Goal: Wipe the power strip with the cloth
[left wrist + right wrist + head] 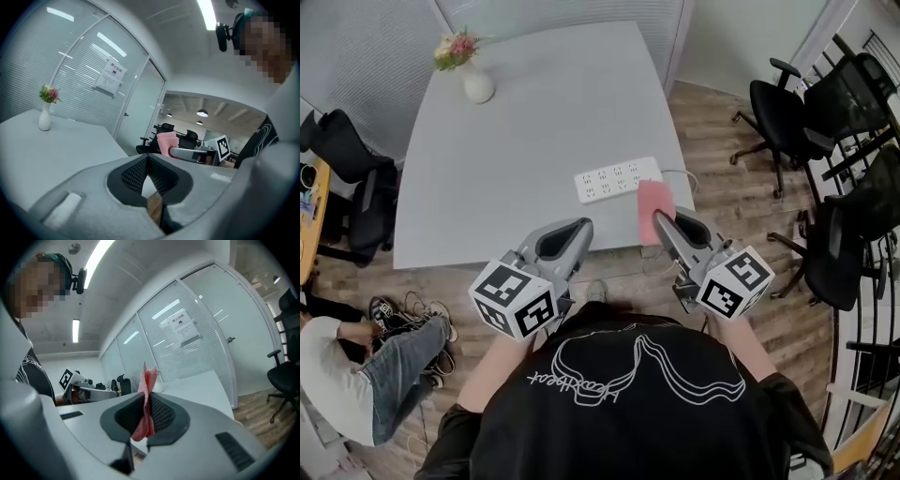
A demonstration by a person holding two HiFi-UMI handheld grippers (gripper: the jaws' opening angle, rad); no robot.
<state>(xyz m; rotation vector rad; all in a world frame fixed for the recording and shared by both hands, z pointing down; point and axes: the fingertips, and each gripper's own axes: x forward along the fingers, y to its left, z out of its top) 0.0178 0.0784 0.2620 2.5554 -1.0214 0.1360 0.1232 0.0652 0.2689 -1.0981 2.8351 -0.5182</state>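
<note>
A white power strip lies near the table's front right corner, its cord trailing off to the right. My right gripper is shut on a pink cloth, held just in front of the strip's right end over the table edge. In the right gripper view the pink cloth stands up between the closed pads. My left gripper is shut with nothing in it, over the table's front edge, left of the strip. In the left gripper view its pads meet at the tip, and the pink cloth shows beyond.
A grey table carries a white vase with flowers at its back left. Black office chairs stand to the right, another chair to the left. A seated person and cables are on the floor at lower left.
</note>
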